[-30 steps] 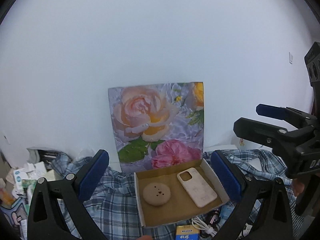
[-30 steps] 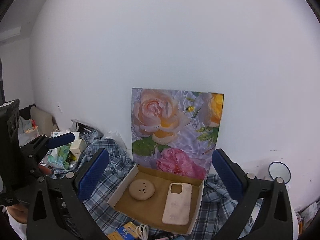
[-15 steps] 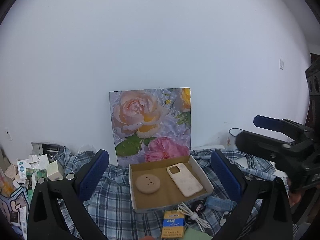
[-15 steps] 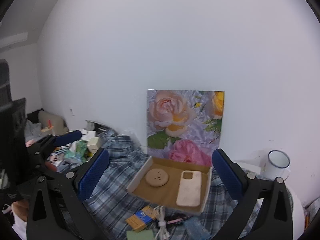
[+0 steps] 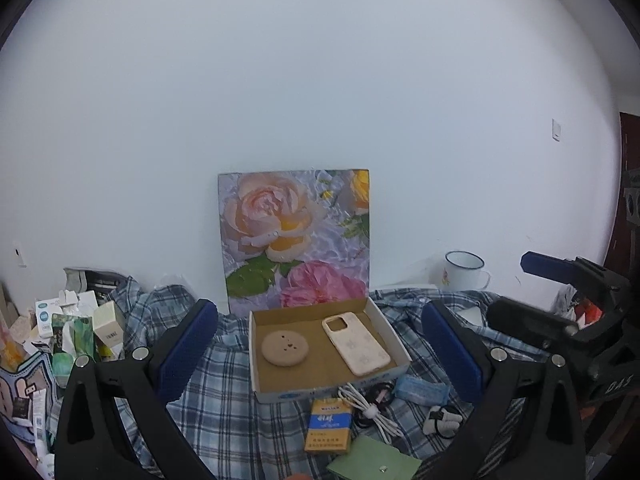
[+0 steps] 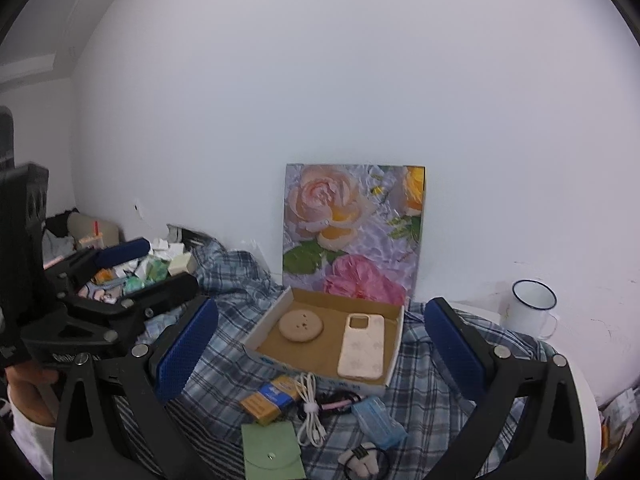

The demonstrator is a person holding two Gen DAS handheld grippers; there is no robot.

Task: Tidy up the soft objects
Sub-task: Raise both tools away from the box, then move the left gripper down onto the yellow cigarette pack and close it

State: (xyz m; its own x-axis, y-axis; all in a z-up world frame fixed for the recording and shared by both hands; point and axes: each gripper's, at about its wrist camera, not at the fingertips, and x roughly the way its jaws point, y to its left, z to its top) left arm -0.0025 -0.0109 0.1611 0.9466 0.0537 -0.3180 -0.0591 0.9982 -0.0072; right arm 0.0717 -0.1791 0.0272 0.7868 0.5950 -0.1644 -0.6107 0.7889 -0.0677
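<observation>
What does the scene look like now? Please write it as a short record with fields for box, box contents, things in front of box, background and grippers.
box: open cardboard box on plaid cloth
box contents: round pad left, phone case right, apart
in front of box: yellow pack, white cable, blue pouch, green wallet
background: flower picture against wall; white mug at right
left gripper: open, empty
right gripper: open, empty

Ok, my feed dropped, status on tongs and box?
Both tongs open, empty: left tongs, right tongs. Cardboard box holds round pad, phone case. Clutter on plaid cloth in front.
</observation>
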